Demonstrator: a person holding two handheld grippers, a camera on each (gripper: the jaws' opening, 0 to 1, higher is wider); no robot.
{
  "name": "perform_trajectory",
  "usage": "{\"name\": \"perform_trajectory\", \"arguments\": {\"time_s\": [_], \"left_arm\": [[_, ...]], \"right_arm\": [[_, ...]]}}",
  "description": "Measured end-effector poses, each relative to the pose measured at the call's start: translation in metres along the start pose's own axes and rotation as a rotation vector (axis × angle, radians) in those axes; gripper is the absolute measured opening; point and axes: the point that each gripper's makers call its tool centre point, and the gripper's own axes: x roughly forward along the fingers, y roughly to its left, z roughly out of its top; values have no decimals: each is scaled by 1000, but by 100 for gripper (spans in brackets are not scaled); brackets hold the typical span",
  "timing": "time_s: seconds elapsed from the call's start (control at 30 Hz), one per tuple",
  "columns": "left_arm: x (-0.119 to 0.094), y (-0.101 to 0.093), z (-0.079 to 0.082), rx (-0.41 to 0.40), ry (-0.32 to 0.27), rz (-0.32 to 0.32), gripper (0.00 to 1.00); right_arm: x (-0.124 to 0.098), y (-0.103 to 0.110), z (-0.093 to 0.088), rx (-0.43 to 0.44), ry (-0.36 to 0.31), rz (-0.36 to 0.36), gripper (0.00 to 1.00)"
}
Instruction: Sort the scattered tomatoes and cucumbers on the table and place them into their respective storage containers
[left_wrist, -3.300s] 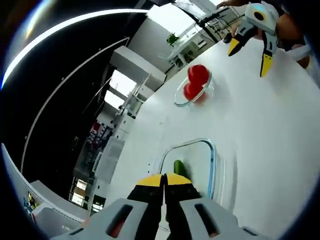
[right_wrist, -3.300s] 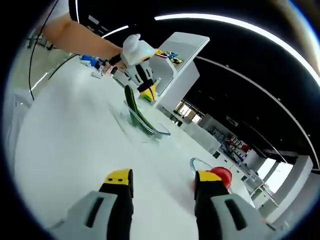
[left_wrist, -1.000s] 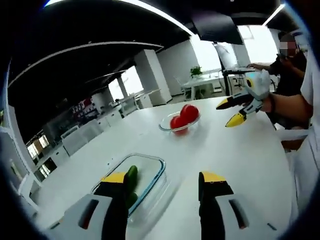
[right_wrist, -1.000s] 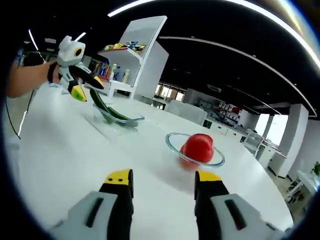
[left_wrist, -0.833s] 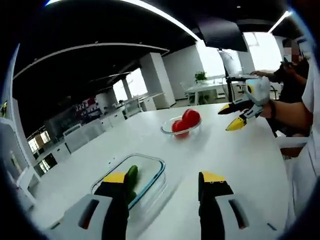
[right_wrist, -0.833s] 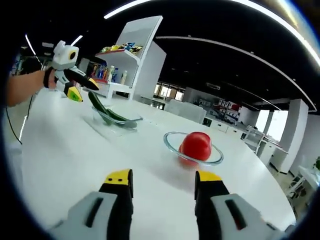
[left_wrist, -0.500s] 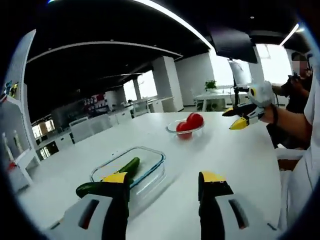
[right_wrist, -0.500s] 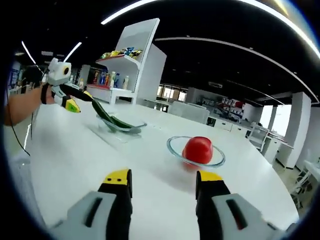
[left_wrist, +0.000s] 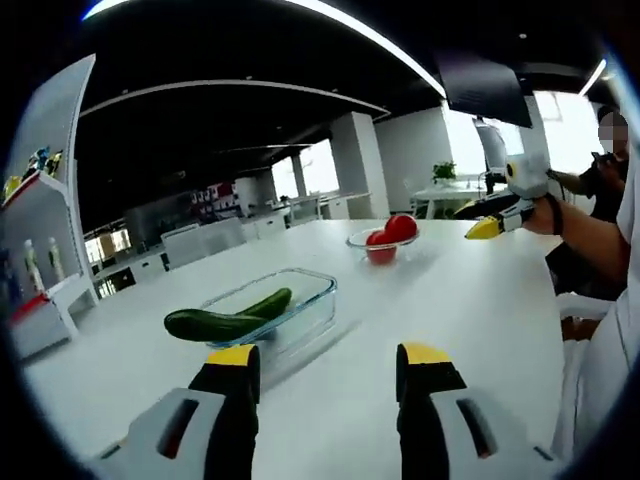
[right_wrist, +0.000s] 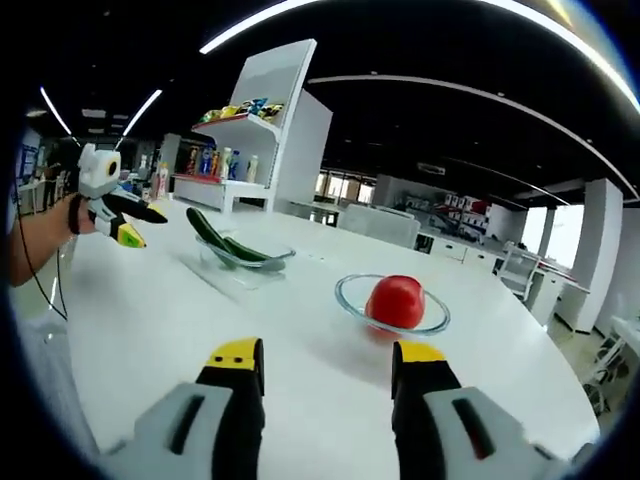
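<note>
In the left gripper view, dark green cucumbers (left_wrist: 220, 322) lie in a clear rectangular glass dish (left_wrist: 300, 310), one end sticking out over its rim. Further back, red tomatoes (left_wrist: 392, 233) fill a round glass bowl (left_wrist: 380, 244). My left gripper (left_wrist: 328, 362) is open and holds nothing, low over the white table. The right gripper (left_wrist: 492, 218) hovers at the far right. In the right gripper view, my right gripper (right_wrist: 328, 358) is open and holds nothing. A tomato (right_wrist: 396, 300) sits in the bowl (right_wrist: 392, 318), cucumbers (right_wrist: 225, 240) in the dish (right_wrist: 240, 262), and the left gripper (right_wrist: 122, 222) hangs at the left.
The white table (left_wrist: 450, 310) spreads wide between the containers and me. A white shelf unit with bottles (right_wrist: 250, 130) stands behind the dish. A person sits at the far right (left_wrist: 590, 190). Desks and chairs fill the office background.
My left gripper, shut 3.3 s ago over the dish, now stands open and has drawn back and away from the dish. Both views have levelled out; the cucumbers and tomatoes stay put.
</note>
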Motion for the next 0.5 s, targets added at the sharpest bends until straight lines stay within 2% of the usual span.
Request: {"name": "perform_trajectory", "arguments": {"time_s": [0.13,0.27,0.5], "left_arm": [[-4,-2,-5,-39,-5,-1,54],[-7,1,-7,-25,0,26,54],[-7,-4,-8,-18,9,17,54]], "right_arm": [[0,-2,0,8,-3,0,49],[-1,-3,-2,-21,4,-9,49],[-2,-3,-6,-5,5,-3,49]]}}
